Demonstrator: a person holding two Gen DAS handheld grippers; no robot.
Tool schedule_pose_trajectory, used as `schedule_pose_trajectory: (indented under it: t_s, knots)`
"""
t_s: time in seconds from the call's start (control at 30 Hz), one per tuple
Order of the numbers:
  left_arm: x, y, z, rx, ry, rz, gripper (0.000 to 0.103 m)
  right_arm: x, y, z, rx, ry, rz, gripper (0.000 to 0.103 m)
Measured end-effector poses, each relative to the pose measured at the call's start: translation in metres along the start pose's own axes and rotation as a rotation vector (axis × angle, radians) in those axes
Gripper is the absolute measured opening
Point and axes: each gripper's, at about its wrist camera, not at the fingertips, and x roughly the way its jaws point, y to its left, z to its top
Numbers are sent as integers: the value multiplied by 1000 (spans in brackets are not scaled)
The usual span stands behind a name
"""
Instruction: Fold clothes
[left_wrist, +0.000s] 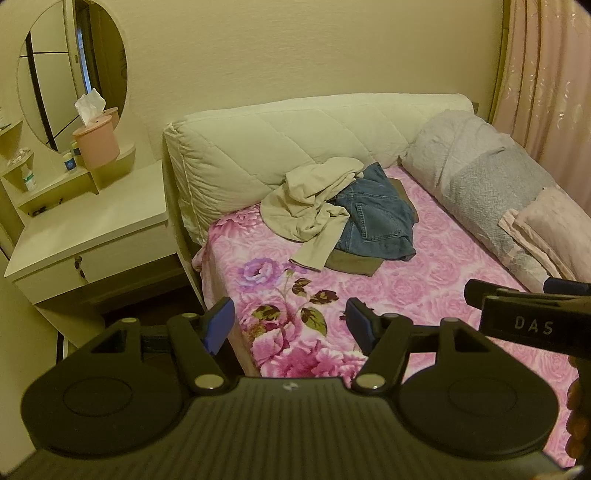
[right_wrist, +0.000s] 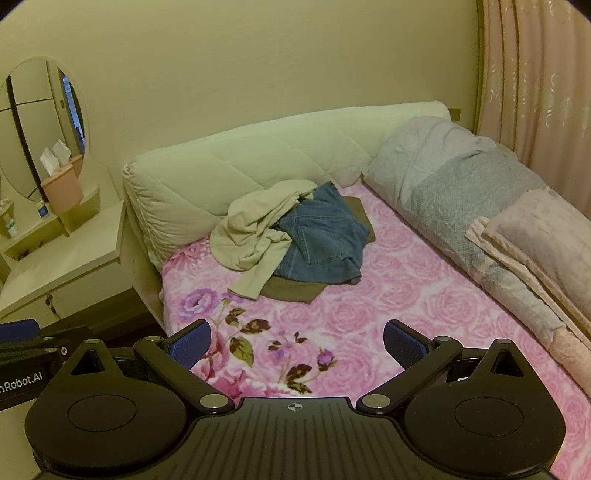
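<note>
A pile of clothes lies near the head of the bed: a beige top (left_wrist: 314, 199) (right_wrist: 255, 229) draped over blue jeans (left_wrist: 376, 218) (right_wrist: 325, 236), with an olive garment (left_wrist: 351, 264) (right_wrist: 291, 290) underneath. My left gripper (left_wrist: 290, 325) hovers open over the near left part of the pink floral bedspread (left_wrist: 424, 288), well short of the pile. Level with it to the right, my right gripper (right_wrist: 297, 343) is open too, nothing between its blue pads. The right gripper's side also shows in the left wrist view (left_wrist: 524, 295).
A cream quilted headboard cushion (left_wrist: 280, 147) backs the bed. A rolled grey duvet (right_wrist: 461, 192) and a folded pink blanket (right_wrist: 546, 236) line the right side by the curtain (right_wrist: 535, 74). A white dresser (left_wrist: 88, 229) with mirror and pink tissue box (left_wrist: 96, 142) stands at the left.
</note>
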Motion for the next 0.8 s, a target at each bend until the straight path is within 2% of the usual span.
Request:
schedule_pose_trajectory:
  t_s: [0.5,0.8]
  knots:
    - [1,4,3,-7,-3,1,63,1,-2,3,4,-7,1,102]
    - [-1,6,16,2,-30,30,63,0,-4,15,20,-45,44,102]
